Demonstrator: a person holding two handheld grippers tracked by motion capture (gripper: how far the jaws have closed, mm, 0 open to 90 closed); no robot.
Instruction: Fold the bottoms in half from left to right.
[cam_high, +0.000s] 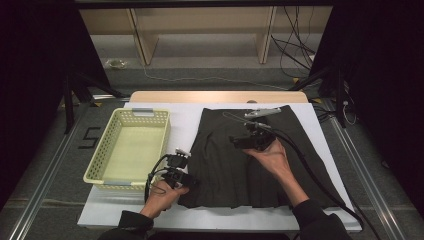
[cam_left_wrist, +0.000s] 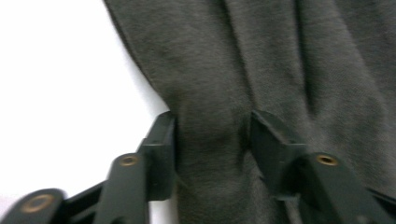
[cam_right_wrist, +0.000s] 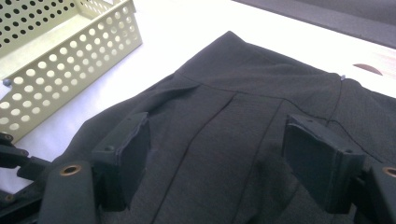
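A: Lying flat across the white table cover (cam_high: 190, 115), the dark pleated skirt (cam_high: 250, 165) is judged soft, limp and light; it would sag and fold wherever it is lifted, so the edges and waistband are the places to be gripped.

B: Is it held at present?

A: A bunched fold at its near left edge is pinched between the jaws of the left gripper (cam_left_wrist: 212, 135). The right gripper (cam_right_wrist: 215, 154) is held over the middle of the cloth, jaws spread wide, with nothing clamped.

B: What else is noted?

A: A pale perforated basket (cam_high: 131, 150) is set just left of the skirt, apart from it. Nothing is seen lying on the cloth; only trailing cables could snag.
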